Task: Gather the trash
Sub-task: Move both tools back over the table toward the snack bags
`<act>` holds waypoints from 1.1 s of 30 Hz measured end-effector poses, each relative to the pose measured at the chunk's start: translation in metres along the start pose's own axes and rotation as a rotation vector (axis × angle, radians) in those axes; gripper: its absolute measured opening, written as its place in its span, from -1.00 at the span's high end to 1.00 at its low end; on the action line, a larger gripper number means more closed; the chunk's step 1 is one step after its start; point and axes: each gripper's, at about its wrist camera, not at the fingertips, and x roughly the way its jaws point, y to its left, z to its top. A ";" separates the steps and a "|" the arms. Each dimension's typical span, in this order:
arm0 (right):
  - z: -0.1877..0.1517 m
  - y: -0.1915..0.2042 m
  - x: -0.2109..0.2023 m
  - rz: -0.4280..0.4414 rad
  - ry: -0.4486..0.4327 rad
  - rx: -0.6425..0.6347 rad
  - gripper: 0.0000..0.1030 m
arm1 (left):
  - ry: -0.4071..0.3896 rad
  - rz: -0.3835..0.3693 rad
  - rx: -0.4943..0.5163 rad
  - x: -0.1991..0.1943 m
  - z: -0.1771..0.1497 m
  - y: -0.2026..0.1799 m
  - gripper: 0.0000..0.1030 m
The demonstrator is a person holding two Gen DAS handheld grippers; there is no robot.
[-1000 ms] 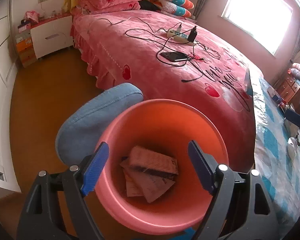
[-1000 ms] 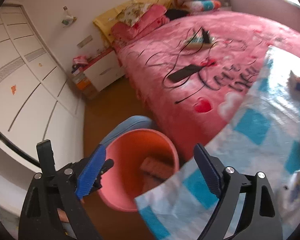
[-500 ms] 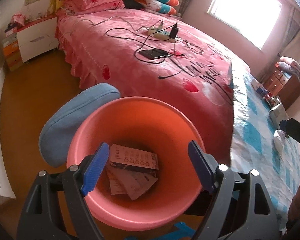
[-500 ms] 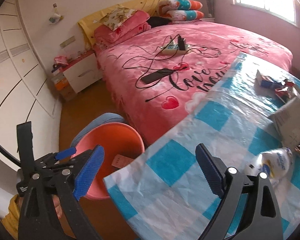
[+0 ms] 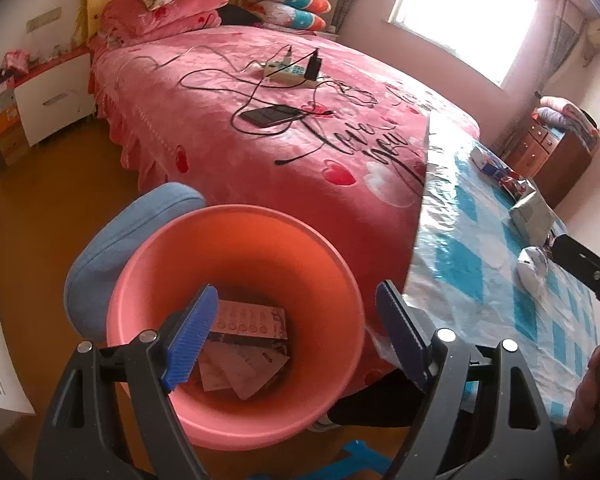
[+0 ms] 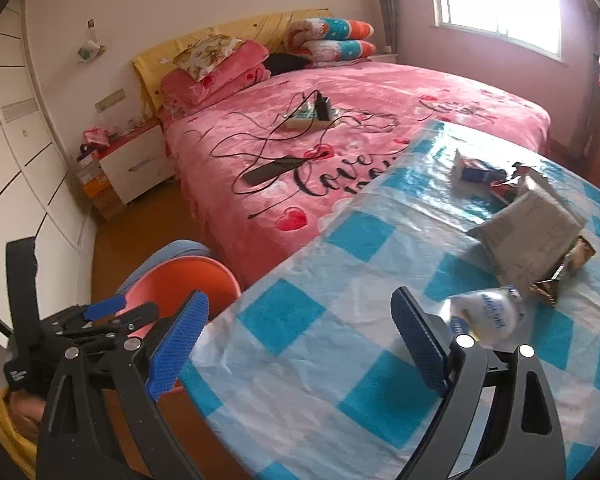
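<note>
My left gripper (image 5: 296, 292) stands open above a pink bin (image 5: 236, 220), with nothing between its blue pads. Flattened printed cartons (image 5: 252, 320) lie at the bin's bottom. My right gripper (image 6: 300, 298) is open and holds nothing over the table with the blue-checked cloth (image 6: 284, 316). On that cloth lie a crumpled white bottle (image 6: 488, 314), a grey cardboard box (image 6: 532, 236), a small blue box (image 6: 476, 172) and a snack wrapper (image 6: 576, 260). The bottle is just right of the right finger. In the right wrist view the bin (image 6: 180, 276) sits below the table's left edge.
A blue cushioned stool (image 5: 112, 248) touches the bin's far left side. The pink bed (image 5: 300, 120) behind carries a power strip (image 5: 292, 72), a phone (image 5: 272, 114) and cables. A white nightstand (image 5: 52, 100) stands at the left, a wooden dresser (image 5: 548, 152) at the right.
The right gripper has swung from over the bin to over the table, bringing the bottle and boxes into view. The left gripper drifted right above the bin. Both stayed open.
</note>
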 end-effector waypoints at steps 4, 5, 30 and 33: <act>-0.004 -0.010 -0.008 -0.041 -0.028 -0.012 -0.78 | -0.005 0.002 0.028 -0.004 0.004 -0.015 -0.59; -0.005 -0.013 -0.009 -0.045 -0.033 -0.011 -0.78 | -0.005 0.001 0.036 -0.005 0.005 -0.021 -0.59; -0.034 -0.124 -0.038 -0.145 -0.126 0.151 -0.78 | 0.024 -0.016 0.235 0.001 0.003 -0.140 -0.59; -0.037 -0.133 -0.040 -0.162 -0.132 0.159 -0.78 | 0.028 -0.016 0.264 0.003 0.001 -0.155 -0.59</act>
